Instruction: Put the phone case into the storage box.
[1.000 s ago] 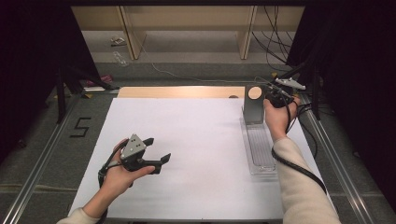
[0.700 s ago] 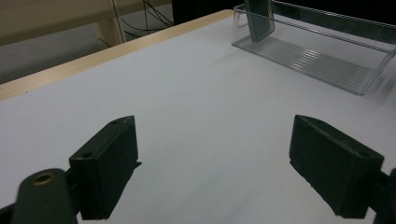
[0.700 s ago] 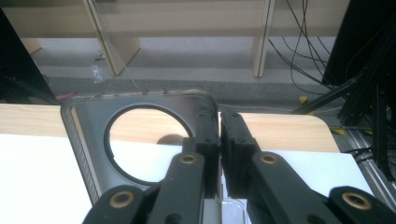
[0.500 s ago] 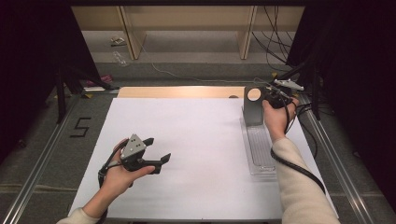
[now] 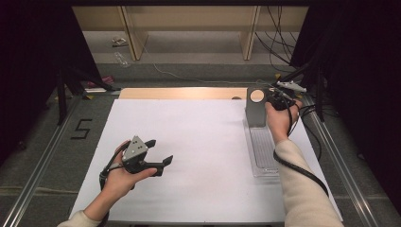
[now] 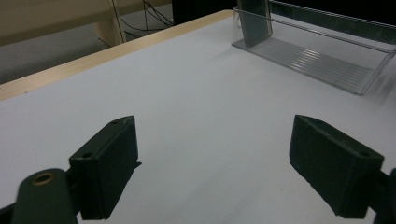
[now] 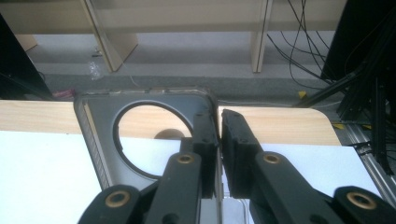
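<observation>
A grey plate (image 5: 255,112) with a round hole stands upright at the far end of a clear ribbed rack (image 5: 265,151) on the right of the white table top. My right gripper (image 5: 274,98) is at the plate's right edge. In the right gripper view its jaws (image 7: 219,119) are pinched together on that thin edge, with the grey plate (image 7: 105,140) to their left. My left gripper (image 5: 161,150) hovers low over the white surface at the near left. Its jaws are open with nothing between them (image 6: 212,163). The left gripper view shows the rack (image 6: 317,58) and the plate (image 6: 254,21) farther off.
A wooden strip (image 5: 179,93) runs along the table's far edge. Metal rails (image 5: 340,156) border both sides. Shelf legs (image 5: 135,33) and cables (image 5: 279,28) stand behind the table. A "5" mark (image 5: 81,128) is on the floor at the left.
</observation>
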Demonstrator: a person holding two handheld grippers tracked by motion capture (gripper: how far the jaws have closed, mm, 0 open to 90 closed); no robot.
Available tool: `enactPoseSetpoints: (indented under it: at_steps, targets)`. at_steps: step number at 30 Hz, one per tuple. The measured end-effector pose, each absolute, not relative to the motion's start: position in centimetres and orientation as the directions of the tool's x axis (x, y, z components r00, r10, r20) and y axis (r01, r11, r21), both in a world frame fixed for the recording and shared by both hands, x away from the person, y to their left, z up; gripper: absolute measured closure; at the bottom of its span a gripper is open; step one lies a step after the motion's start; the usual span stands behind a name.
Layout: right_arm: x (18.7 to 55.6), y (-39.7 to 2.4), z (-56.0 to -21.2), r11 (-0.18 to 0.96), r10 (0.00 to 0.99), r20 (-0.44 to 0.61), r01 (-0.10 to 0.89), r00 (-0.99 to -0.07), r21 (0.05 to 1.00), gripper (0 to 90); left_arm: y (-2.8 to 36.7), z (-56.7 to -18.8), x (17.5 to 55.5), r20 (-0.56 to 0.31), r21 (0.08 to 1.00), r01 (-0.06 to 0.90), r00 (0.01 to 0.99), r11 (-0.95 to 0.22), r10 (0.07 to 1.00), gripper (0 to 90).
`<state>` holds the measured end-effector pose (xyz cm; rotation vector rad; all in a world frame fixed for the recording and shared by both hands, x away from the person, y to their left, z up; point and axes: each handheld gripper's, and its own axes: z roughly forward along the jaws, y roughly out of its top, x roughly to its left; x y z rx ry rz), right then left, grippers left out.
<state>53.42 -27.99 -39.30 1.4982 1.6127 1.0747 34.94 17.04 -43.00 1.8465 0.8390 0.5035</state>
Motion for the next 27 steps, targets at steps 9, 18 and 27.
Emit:
enactPoseSetpoints:
  at_steps: [9, 18, 27]
  targets:
    - [53.5, -28.01, -39.46, 0.0, 0.993, 0.051, 0.431, -0.106, 0.902, 83.0, 17.06, -43.0, 34.95, -0.029, 0.912, 0.321, 0.672, -0.255, 0.74, 15.3]
    - [53.6, -28.16, -39.56, 0.007, 0.994, 0.042, 0.434, -0.103, 0.901, 78.6, 17.03, -43.02, 34.94, -0.028, 0.912, 0.321, 0.672, -0.257, 0.74, 15.3]
    - [53.6, -28.13, -39.62, 0.005, 0.995, 0.037, 0.417, -0.092, 0.909, 64.4, 17.03, -42.98, 34.93, -0.032, 0.912, 0.322, 0.672, -0.253, 0.74, 15.3]
